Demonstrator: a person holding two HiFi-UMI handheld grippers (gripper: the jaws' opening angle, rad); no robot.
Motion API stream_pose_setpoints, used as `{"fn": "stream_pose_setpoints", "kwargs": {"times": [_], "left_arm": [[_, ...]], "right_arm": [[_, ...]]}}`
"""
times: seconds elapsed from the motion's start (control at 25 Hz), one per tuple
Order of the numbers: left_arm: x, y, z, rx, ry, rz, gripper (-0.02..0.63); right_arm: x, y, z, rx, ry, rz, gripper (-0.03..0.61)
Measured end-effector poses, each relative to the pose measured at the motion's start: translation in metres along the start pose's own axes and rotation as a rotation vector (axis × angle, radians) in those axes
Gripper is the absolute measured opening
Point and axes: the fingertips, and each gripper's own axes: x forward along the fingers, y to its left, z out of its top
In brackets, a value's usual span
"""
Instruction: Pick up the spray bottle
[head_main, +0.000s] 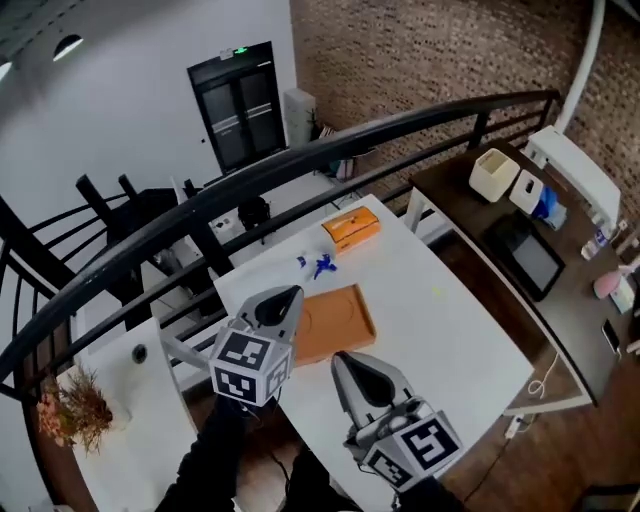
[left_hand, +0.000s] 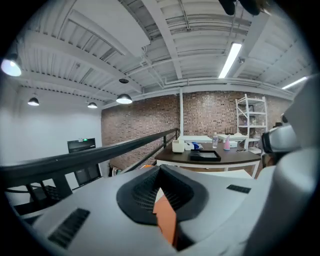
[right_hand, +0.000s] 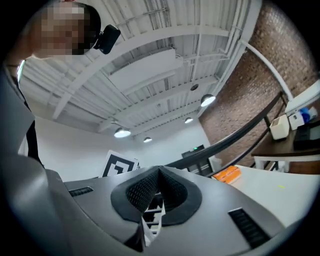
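Note:
A small blue-and-white item that looks like the spray bottle (head_main: 319, 265) lies on the white table (head_main: 450, 330), behind a flat brown tray (head_main: 335, 322). My left gripper (head_main: 289, 297) hovers over the tray's near left corner, jaws shut and empty, well short of the bottle. My right gripper (head_main: 346, 360) is beside it over the table's near edge, also shut with nothing in it. In the left gripper view the shut jaws (left_hand: 160, 168) point level, with the orange-brown tray (left_hand: 166, 220) showing below them. In the right gripper view the jaws (right_hand: 159, 169) are closed; the bottle is hidden there.
An orange box (head_main: 352, 228) lies at the table's far edge. A black railing (head_main: 300, 160) runs behind the table. A dark desk (head_main: 520, 230) to the right carries a white box (head_main: 493, 172), a tablet and a pink bottle (left_hand: 226, 143). Dried flowers (head_main: 72, 405) stand at the lower left.

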Motion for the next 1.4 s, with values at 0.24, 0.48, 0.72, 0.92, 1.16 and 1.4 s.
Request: {"fn": "stream_pose_setpoints", "kwargs": {"times": [0.24, 0.48, 0.72, 0.92, 1.16, 1.4], "left_arm": [[0.063, 0.093, -0.033, -0.022, 0.024, -0.105, -0.002], [0.117, 0.135, -0.068, 0.026, 0.077, -0.138, 0.003], [0.177, 0.167, -0.101, 0.231, 0.205, -0.119, 0.04], [0.227, 0.169, -0.142, 0.31, 0.359, -0.205, 0.127], [0.267, 0.185, -0.172, 0.471, 0.571, -0.218, 0.144], [0.287, 0.177, -0.193, 0.604, 0.693, -0.298, 0.146]], "right_arm": [[0.074, 0.006, -0.045, -0.05, 0.034, -0.19, -0.006], [0.109, -0.01, -0.096, -0.071, 0.124, -0.252, -0.006], [0.113, -0.058, -0.109, -0.153, 0.185, -0.314, -0.006], [0.11, -0.091, -0.118, -0.14, 0.199, -0.355, -0.006], [0.109, -0.111, -0.126, -0.111, 0.198, -0.366, -0.006], [0.107, -0.126, -0.129, -0.094, 0.204, -0.376, -0.006]]}}
